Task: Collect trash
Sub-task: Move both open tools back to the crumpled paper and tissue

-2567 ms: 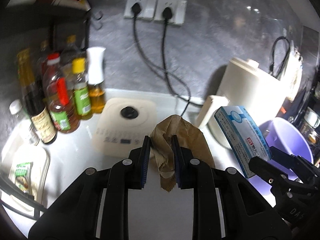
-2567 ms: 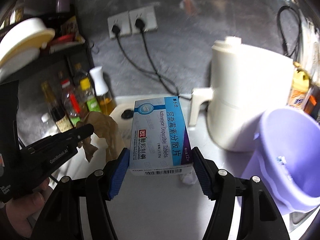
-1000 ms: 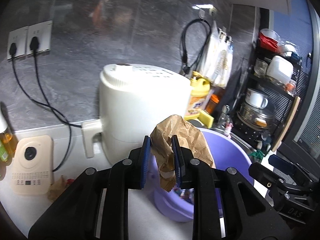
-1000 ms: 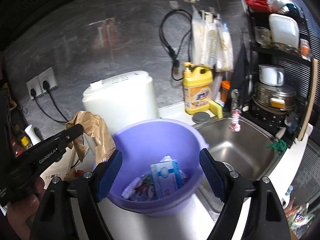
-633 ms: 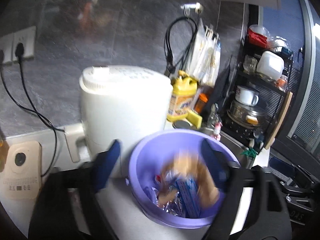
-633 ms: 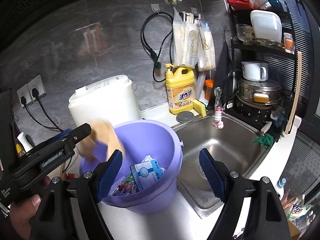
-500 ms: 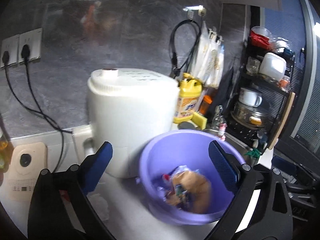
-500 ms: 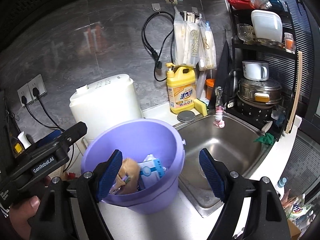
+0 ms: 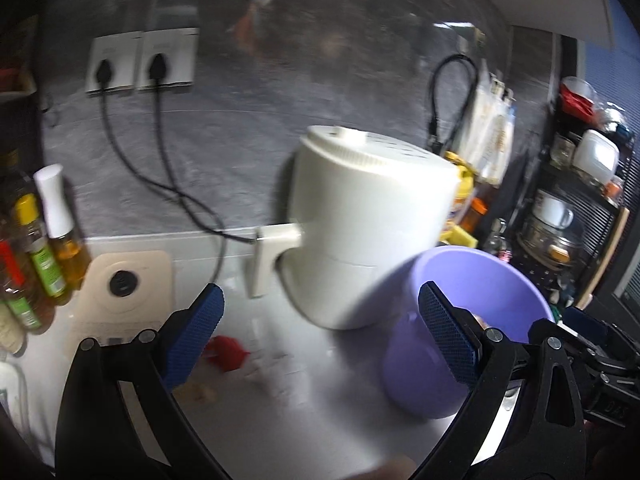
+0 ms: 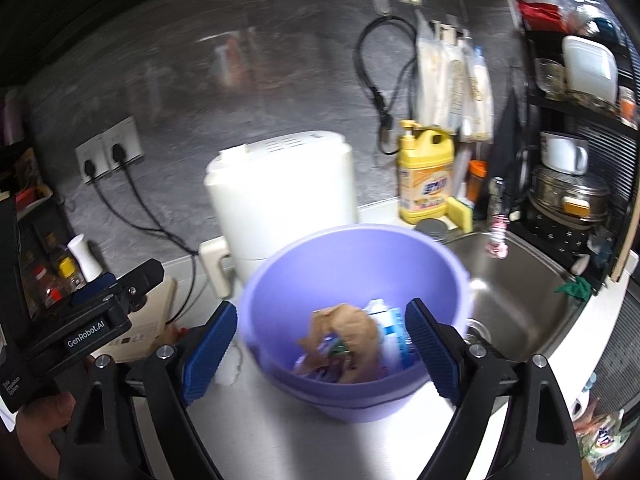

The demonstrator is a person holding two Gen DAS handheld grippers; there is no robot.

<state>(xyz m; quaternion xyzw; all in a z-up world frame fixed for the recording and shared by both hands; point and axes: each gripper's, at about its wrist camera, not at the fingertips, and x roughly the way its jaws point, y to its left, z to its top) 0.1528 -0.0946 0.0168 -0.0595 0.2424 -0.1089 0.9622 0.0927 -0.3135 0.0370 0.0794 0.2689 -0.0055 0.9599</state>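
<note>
A purple bucket (image 10: 280,280) stands on the counter beside the sink. Inside it lie crumpled brown paper (image 10: 340,324), a blue and white box (image 10: 388,328) and other wrappers. My right gripper (image 10: 320,354) hovers just before the bucket, its jaws opening with no pad pressing on anything. My left gripper (image 9: 322,336) is open wide and empty, left of the bucket (image 9: 460,320). On the counter ahead of it lie a red scrap (image 9: 226,350), white crumpled bits (image 9: 276,364) and a brown scrap (image 9: 200,392), all blurred. The left gripper (image 10: 120,292) also shows in the right wrist view.
A white appliance (image 9: 372,232) stands behind the bucket, a beige device (image 9: 124,292) and bottles (image 9: 44,240) to its left. Cables run to wall sockets (image 9: 140,60). A steel sink (image 10: 520,280), yellow detergent bottle (image 10: 426,172) and dish rack (image 10: 572,184) are on the right.
My left gripper opened and the brown paper fell into the bucket. It then swung left toward the scraps on the counter. The right gripper drew nearer to the bucket.
</note>
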